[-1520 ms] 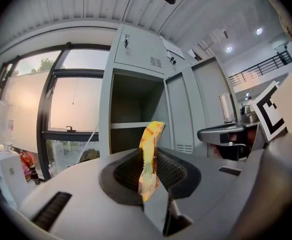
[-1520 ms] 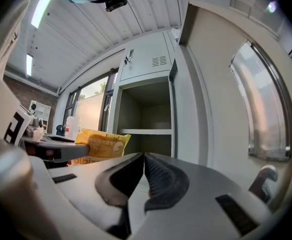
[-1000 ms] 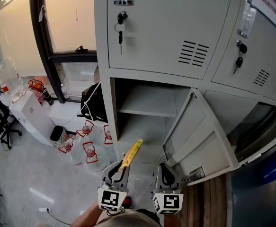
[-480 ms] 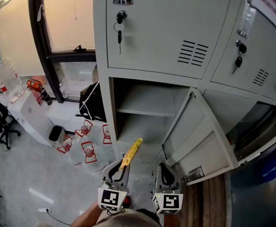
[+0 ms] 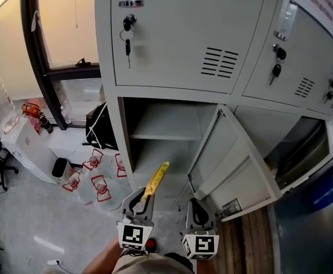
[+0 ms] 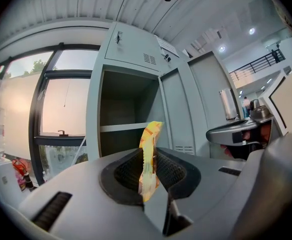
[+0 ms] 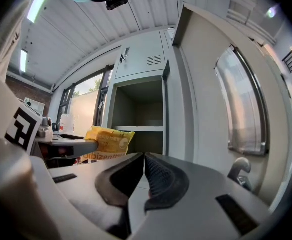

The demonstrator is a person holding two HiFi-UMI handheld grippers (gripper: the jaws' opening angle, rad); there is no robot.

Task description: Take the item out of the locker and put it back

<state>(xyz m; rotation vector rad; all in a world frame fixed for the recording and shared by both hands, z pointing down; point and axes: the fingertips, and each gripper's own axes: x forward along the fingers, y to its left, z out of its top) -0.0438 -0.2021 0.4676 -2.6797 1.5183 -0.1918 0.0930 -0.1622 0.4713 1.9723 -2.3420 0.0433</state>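
Pinching a thin yellow packet (image 6: 149, 154) by its near end, the left gripper (image 5: 145, 197) has its two dark ribbed pads pressed onto the foil from either side, so the packet stands between the jaws and juts out past their tips. From the left gripper view the packet shows edge-on: a slim, crinkled, glossy strip, bright yellow with orange-red marks along its rim and a slight bend near its top. From the right gripper view its broad face shows instead, a flat yellow rectangle with brown lettering across the lower part and a small round mark near the top right corner. In the head view it is a narrow yellow sliver that points away from the person toward the open compartment (image 5: 163, 136) of the grey metal locker (image 5: 172, 21); it sits out in front of the opening, not on the shelf inside. The right gripper (image 5: 197, 210) hangs just to the right of the left one, its jaws pressed together with nothing between them. The compartment's door (image 5: 223, 158) stands swung out to the right, beside the right gripper, and its handle (image 7: 241, 169) shows in the right gripper view. Above the opening a closed door carries a key (image 5: 127, 41) hanging from its lock. On the floor to the left, under a window, lie several clear water bottles (image 5: 97, 184) with red labels
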